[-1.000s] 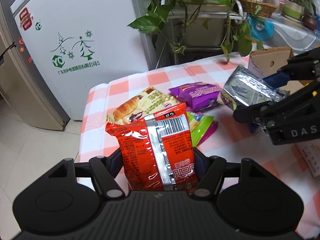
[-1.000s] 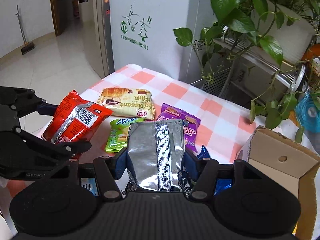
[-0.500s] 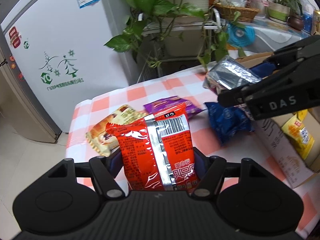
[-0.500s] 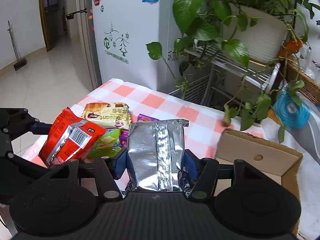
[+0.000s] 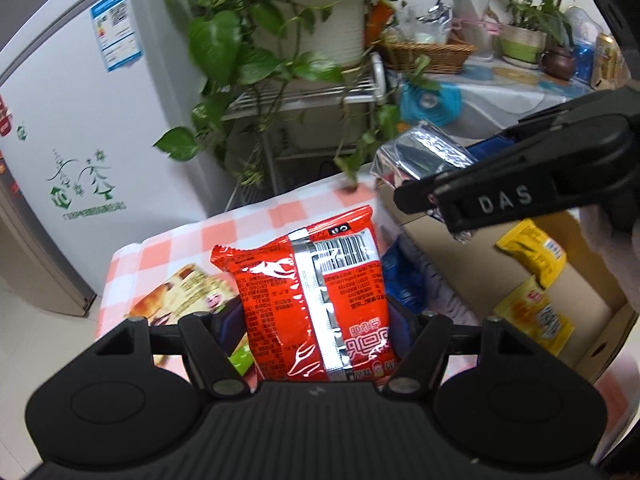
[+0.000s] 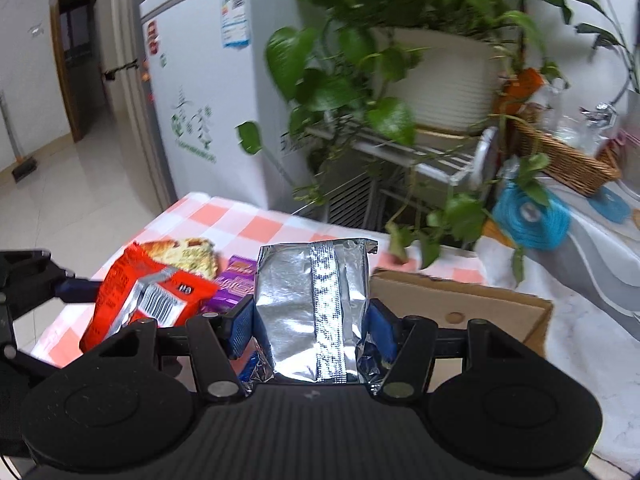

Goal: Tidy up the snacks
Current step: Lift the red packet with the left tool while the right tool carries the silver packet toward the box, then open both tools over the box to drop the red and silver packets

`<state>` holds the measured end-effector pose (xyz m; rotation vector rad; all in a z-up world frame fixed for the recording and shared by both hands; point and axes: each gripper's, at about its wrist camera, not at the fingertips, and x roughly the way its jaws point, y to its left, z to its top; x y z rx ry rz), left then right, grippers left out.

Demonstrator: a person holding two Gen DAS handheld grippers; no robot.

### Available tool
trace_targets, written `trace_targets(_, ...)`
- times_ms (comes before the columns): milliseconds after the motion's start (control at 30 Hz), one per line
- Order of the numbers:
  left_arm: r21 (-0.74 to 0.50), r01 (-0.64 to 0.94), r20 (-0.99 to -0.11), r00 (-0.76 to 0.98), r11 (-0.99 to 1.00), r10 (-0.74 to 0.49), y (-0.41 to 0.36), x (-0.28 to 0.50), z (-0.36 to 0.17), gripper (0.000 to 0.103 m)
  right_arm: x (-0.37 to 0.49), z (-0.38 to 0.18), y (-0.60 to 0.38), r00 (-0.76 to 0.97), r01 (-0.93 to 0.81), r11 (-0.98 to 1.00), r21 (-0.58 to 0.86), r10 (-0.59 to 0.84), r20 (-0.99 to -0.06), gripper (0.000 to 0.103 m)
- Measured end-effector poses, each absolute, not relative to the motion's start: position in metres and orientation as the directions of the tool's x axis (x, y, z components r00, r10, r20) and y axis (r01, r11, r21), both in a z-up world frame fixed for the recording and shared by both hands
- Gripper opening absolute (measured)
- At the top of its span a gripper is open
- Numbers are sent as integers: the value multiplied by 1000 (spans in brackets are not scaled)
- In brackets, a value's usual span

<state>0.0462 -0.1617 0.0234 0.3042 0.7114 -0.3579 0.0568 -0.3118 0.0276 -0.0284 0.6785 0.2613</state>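
My left fingers (image 5: 316, 320) pinch a red snack packet (image 5: 312, 300) upright above the checked desk (image 5: 168, 248), while my right fingers (image 6: 312, 330) clamp a silver foil bag (image 6: 316, 312) beside the open cardboard box (image 6: 460, 300) holding yellow packets (image 5: 532, 256).

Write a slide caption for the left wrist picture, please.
Left gripper holds a red snack packet above the checked tablecloth, beside a cardboard box containing yellow packets.

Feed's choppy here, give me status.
Left tool shut on red packet. Right tool shut on silver packet. Cardboard box open, nothing blocking.
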Motion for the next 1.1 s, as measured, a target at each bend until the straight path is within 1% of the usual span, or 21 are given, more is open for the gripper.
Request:
trace_targets(333, 124, 485, -687, 672, 866, -277, -210, 39, 25, 69, 54, 32, -359, 770, -157, 984, 79, 173, -614, 66)
trace_targets(600, 112, 539, -714, 628, 835, -310, -249, 33, 15, 69, 55, 24, -374, 751, -115, 990, 77, 137, -645, 66)
trace_targets(833, 124, 574, -739, 598, 810, -310, -268, 31, 3, 69, 59, 22, -383, 746, -85, 992, 97, 128, -653, 64)
trace_targets(933, 133, 583, -745, 592, 801, -307, -273, 31, 1, 70, 60, 21, -386, 747, -67, 992, 106, 121, -654, 66)
trace_targets(967, 140, 587, -746, 592, 798, -305, -274, 31, 1, 70, 61, 21, -386, 747, -64, 992, 107, 119, -654, 68)
trace_targets(1033, 155, 583, -743, 601, 797, -294, -277, 30, 1, 81, 61, 21, -387, 749, -59, 993, 107, 114, -652, 70)
trace_targets(1100, 165, 577, -738, 610, 800, -288, -276, 29, 3, 85, 61, 21, -387, 752, -54, 993, 109, 112, -650, 72)
